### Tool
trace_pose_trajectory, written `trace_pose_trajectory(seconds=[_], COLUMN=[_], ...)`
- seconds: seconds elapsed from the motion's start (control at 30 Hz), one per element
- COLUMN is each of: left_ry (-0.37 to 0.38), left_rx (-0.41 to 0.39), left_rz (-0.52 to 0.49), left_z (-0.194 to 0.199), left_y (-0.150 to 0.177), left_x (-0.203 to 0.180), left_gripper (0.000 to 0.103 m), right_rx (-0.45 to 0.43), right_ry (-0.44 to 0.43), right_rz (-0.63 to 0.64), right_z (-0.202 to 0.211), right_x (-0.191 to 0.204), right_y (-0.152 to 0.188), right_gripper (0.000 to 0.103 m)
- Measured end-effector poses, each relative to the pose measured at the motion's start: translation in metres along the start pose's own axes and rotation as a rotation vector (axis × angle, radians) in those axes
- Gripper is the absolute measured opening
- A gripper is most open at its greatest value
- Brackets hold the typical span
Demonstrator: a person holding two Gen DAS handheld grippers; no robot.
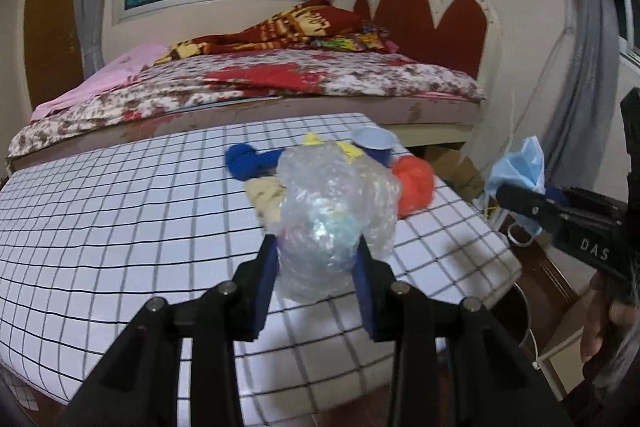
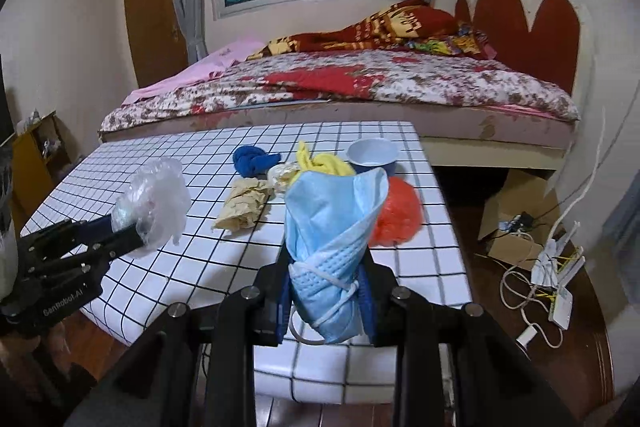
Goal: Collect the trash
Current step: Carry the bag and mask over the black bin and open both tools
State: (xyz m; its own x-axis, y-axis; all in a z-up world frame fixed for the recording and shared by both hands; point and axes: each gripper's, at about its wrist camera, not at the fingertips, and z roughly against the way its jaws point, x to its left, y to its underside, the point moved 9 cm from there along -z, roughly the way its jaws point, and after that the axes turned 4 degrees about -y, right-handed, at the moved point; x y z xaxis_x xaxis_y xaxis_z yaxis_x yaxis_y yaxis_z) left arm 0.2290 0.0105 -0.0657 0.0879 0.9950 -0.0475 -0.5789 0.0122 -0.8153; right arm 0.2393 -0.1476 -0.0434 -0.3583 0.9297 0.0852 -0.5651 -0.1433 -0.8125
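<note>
The left gripper (image 1: 318, 259) is closed on a crumpled wad of clear plastic wrap (image 1: 332, 203), which fills the narrow gap between the blue pads and bulges up and forward past the tips. The right gripper (image 2: 326, 279) is clamped fully down on a folded blue face mask (image 2: 332, 227); the mask's long axis runs up and away from the jaws, and its ear loops hang below them. Both loads are clear of the checked table (image 2: 160, 267), held above its near half. Outward from the grippers, the remaining trash lies in one cluster at the far right part of the table: a crumpled tan paper (image 2: 244, 205), a blue cloth wad (image 2: 254, 159), a yellow scrap (image 2: 320, 161), a blue paper cup (image 2: 372, 155) and an orange plastic bag (image 2: 398, 215). The cluster lies straight ahead of the right gripper and ahead and to the right of the left one, so the right hand is judged nearer. No bin is visible in either view, so the drop-off direction cannot be determined.
</note>
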Motion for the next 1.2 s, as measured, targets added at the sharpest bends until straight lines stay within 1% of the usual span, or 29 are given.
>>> trace_pose_trajectory(seconds=[0.2, 0.37, 0.4, 0.6, 0.67, 0.8, 0.87, 1.0, 1.1, 1.2], left_ry=[0.060, 0.134, 0.158, 0.261, 0.293, 0.333, 0.350, 0.372, 0.388, 0.387], left_rx=[0.003, 0.029, 0.040, 0.098, 0.115, 0.139, 0.151, 0.189, 0.223, 0.251], left_rz=[-0.043, -0.083, -0.097, -0.151, -0.165, -0.181, -0.183, -0.162, -0.145, -0.140], left_z=[0.003, 0.002, 0.002, -0.002, -0.004, -0.006, -0.010, -0.024, -0.038, -0.052], left_y=[0.004, 0.018, 0.023, 0.054, 0.063, 0.078, 0.087, 0.106, 0.119, 0.131], left_x=[-0.046, -0.095, -0.110, -0.178, -0.200, -0.234, -0.249, -0.268, -0.281, -0.290], left_gripper=[0.037, 0.037, 0.037, 0.037, 0.037, 0.037, 0.037, 0.037, 0.037, 0.037], right_rx=[-0.020, -0.016, -0.013, 0.022, 0.032, 0.067, 0.084, 0.124, 0.166, 0.210], right_ry=[0.042, 0.084, 0.092, 0.165, 0.181, 0.210, 0.220, 0.219, 0.201, 0.167], right_rz=[-0.033, -0.061, -0.066, -0.116, -0.132, -0.158, -0.172, -0.195, -0.196, -0.190], right_z=[0.029, 0.052, 0.055, 0.082, 0.090, 0.103, 0.107, 0.106, 0.095, 0.078], right_x=[-0.037, -0.078, -0.084, -0.141, -0.155, -0.183, -0.197, -0.217, -0.229, -0.238], right_y=[0.013, 0.036, 0.040, 0.078, 0.089, 0.118, 0.133, 0.162, 0.181, 0.198], right_gripper=[0.030, 0.030, 0.030, 0.030, 0.030, 0.030, 0.030, 0.030, 0.030, 0.030])
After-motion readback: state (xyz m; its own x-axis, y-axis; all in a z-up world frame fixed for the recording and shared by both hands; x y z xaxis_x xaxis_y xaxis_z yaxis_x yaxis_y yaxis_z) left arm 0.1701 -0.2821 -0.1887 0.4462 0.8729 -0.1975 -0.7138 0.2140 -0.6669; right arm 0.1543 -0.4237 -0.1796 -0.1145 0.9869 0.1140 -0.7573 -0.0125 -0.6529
